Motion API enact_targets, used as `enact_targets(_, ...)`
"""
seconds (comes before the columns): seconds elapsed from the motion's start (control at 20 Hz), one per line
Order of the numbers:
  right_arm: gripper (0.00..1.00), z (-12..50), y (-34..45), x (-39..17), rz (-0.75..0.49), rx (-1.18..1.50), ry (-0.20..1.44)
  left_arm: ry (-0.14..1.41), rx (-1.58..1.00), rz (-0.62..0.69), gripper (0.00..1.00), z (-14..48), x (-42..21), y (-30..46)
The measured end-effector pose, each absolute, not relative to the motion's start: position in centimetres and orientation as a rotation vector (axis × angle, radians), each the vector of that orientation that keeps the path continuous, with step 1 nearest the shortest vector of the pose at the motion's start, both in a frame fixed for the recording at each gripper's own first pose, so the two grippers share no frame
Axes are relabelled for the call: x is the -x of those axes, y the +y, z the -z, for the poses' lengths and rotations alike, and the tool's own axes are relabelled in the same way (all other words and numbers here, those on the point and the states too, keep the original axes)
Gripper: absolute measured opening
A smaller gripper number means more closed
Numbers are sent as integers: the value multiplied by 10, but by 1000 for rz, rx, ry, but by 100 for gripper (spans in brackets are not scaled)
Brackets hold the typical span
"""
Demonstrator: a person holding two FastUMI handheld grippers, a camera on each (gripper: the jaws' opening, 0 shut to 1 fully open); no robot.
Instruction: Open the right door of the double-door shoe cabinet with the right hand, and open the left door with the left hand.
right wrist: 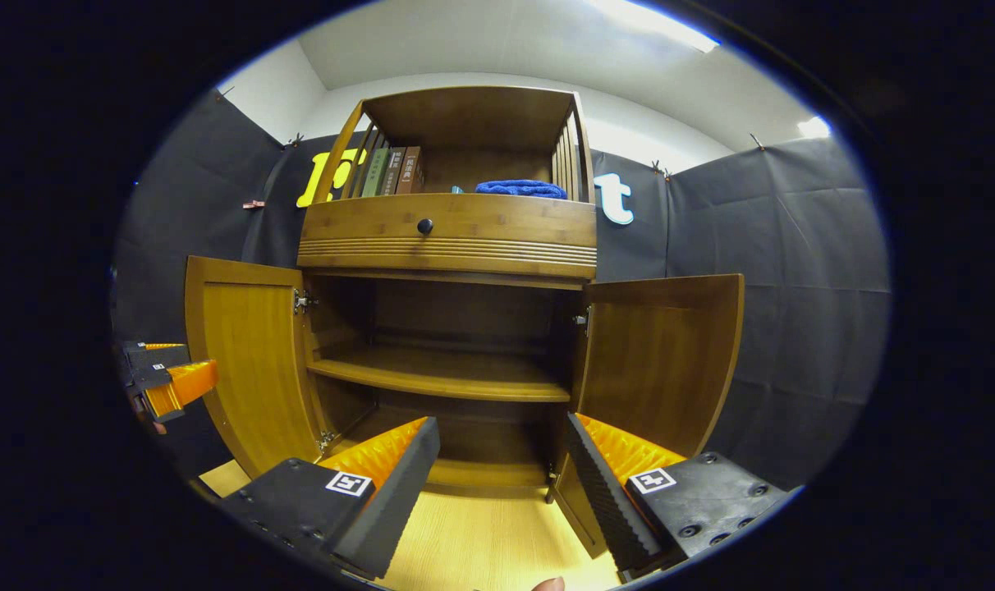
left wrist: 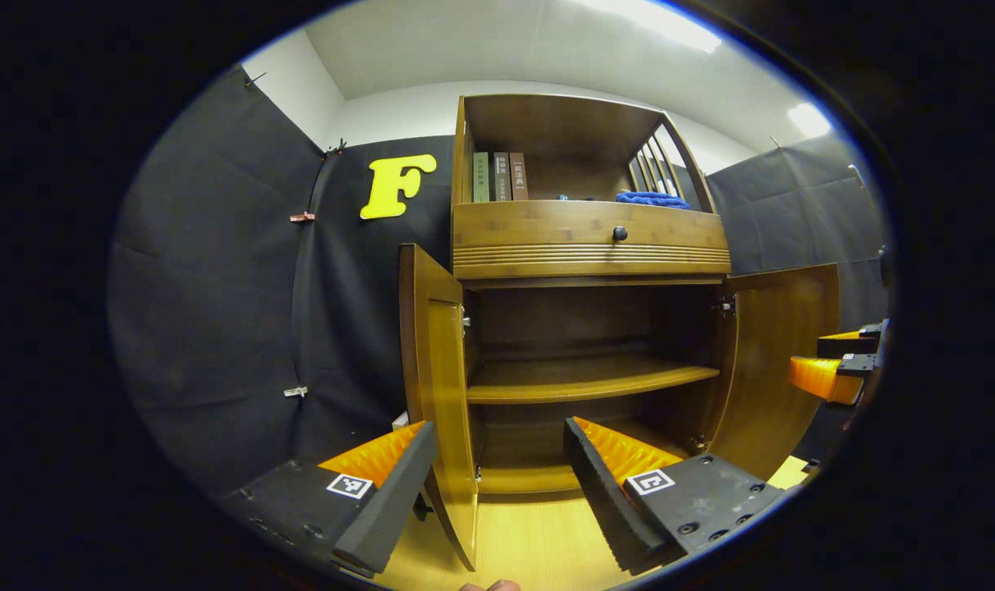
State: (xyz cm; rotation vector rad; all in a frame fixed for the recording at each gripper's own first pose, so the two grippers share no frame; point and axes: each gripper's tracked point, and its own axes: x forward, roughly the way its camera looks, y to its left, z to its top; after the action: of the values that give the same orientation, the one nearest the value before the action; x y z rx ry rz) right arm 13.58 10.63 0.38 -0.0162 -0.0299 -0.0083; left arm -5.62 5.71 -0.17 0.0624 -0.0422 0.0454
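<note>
Shoe cabinet (right wrist: 448,238) stands on the pale wood floor (right wrist: 481,542) against the booth wall, both doors swung out: left door (left wrist: 436,386) edge-on between the left hand-held gripper (left wrist: 497,492) fingers, right door (right wrist: 657,361) just past the right hand-held gripper (right wrist: 497,492); each gripper gapes wide, holding nothing. Doors look like stiff, smooth bamboo panels on side hinges, probably light and free-swinging, slick on the faces. No door knobs visible from here, so the best hold is judged to be the free vertical edge, pinched across its thickness, well away from the hinges.
</note>
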Motion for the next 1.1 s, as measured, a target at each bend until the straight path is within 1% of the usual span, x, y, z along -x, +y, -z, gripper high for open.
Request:
enact_targets(0.05, 98, -3, 107, -137, 8, 17, -29, -41, -63, -44, 99, 2, 54, 57)
enact_targets(0.15, 98, -1, 110, -140, 1, 14, -20, -31, -65, -43, 99, 4, 53, 56)
enact_targets(0.2, 98, -1, 110, -140, 1, 14, -18, -28, -67, -39, 97, 5, 51, 55)
enact_targets(0.25, 98, -1, 109, -141, 6, 16, -17, -28, -69, -34, 99, 4, 50, 53)
enact_targets(0.4, 98, 0, 109, -141, 8, 8, -11, -27, -78, -14, 99, 6, 48, 46)
enact_targets(0.45, 98, 0, 109, -142, 7, 5, -9, -25, -82, -9, 95, 7, 47, 44)
enact_targets(0.5, 98, 0, 109, -141, 8, 4, -8, -26, -86, -5, 97, 8, 46, 42)
enact_targets(0.75, 98, -2, 105, -140, 5, 17, -12, -36, -90, 9, 97, 9, 41, 33)
enact_targets(0.8, 98, -3, 104, -140, 6, 18, -15, -37, -90, 9, 99, 9, 41, 31)
enact_targets(1.0, 98, -1, 103, -140, 7, 16, -14, -39, -75, 11, 99, 8, 39, 28)
enact_targets(1.05, 98, 0, 103, -140, 4, 12, -15, -45, -69, 13, 96, 8, 40, 27)
enact_targets(1.1, 100, 1, 103, -138, 1, 10, -15, -50, -66, 9, 99, 7, 40, 26)
